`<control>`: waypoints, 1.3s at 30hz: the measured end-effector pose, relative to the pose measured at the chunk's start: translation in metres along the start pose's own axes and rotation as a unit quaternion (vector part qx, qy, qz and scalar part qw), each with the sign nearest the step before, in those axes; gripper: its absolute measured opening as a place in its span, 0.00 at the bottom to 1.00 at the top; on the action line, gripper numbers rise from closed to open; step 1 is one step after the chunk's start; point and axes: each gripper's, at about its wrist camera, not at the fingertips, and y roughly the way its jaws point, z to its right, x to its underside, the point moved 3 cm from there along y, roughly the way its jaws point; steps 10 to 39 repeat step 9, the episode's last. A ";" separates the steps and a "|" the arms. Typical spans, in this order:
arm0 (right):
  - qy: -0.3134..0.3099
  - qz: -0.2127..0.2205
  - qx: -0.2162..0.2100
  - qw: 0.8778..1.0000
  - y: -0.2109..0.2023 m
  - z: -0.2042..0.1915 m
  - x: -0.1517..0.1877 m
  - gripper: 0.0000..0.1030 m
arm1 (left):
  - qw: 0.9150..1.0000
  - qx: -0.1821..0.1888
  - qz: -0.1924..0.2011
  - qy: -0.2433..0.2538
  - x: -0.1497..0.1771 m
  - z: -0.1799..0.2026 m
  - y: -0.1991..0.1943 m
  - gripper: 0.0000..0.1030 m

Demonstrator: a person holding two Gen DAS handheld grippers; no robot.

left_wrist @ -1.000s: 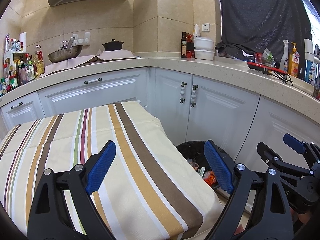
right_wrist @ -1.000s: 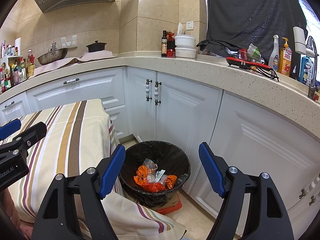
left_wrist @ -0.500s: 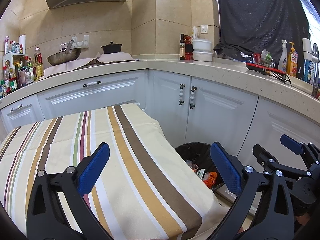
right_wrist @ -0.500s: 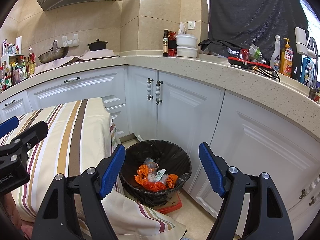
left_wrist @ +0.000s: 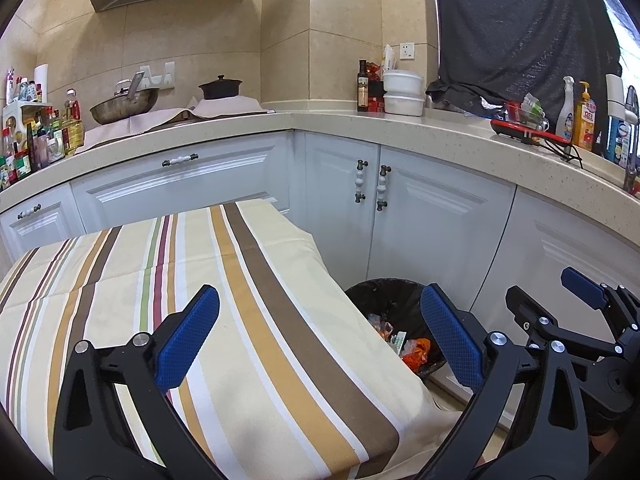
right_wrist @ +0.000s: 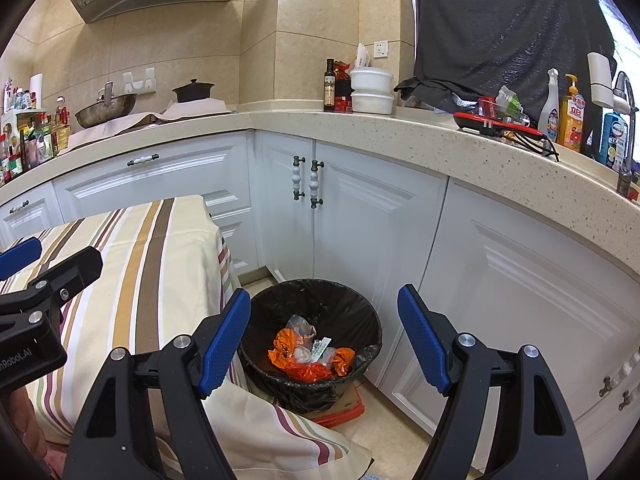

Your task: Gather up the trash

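Left gripper (left_wrist: 320, 330) gapes wide, empty; right gripper (right_wrist: 324, 338) likewise.

Black-lined round bin (right_wrist: 312, 312) on floor beside cabinets, orange crumpled wrappers (right_wrist: 310, 362) lying inside

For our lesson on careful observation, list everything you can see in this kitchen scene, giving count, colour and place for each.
Round bin with black liner: one, black, on the floor beside the table.
Crumpled wrappers: several, orange and clear, inside the bin.
Striped tablecloth: one, cream with brown stripes, covering the table.
Cabinet doors: several, white, under the counter.
Speckled counter: one, beige, along the walls.
Metal wok: one, silver, on the far counter, left.
Lidded pot: one, black, beside the wok.
Stacked bowls: two, white, in the counter's corner.
Dark cloth: one, hanging, upper right.
Left gripper: blue pads, open, empty.
Right gripper: blue pads, open, empty.
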 end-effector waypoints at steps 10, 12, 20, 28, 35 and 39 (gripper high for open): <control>-0.002 0.000 -0.001 1.000 -0.001 -0.002 0.000 0.72 | 1.000 -0.006 -0.013 0.009 0.002 -0.002 0.005 0.95; -0.002 0.000 -0.001 1.000 -0.001 -0.002 0.000 0.72 | 1.000 -0.006 -0.013 0.009 0.002 -0.002 0.005 0.95; -0.002 0.000 -0.001 1.000 -0.001 -0.002 0.000 0.72 | 1.000 -0.006 -0.013 0.009 0.002 -0.002 0.005 0.95; -0.002 0.000 -0.001 1.000 -0.001 -0.002 0.000 0.72 | 1.000 -0.006 -0.013 0.009 0.002 -0.002 0.005 0.95; -0.002 0.000 -0.001 1.000 -0.001 -0.002 0.000 0.72 | 1.000 -0.006 -0.013 0.009 0.002 -0.002 0.005 0.95; -0.002 0.000 -0.001 1.000 -0.001 -0.002 0.000 0.72 | 1.000 -0.006 -0.013 0.009 0.002 -0.002 0.005 0.95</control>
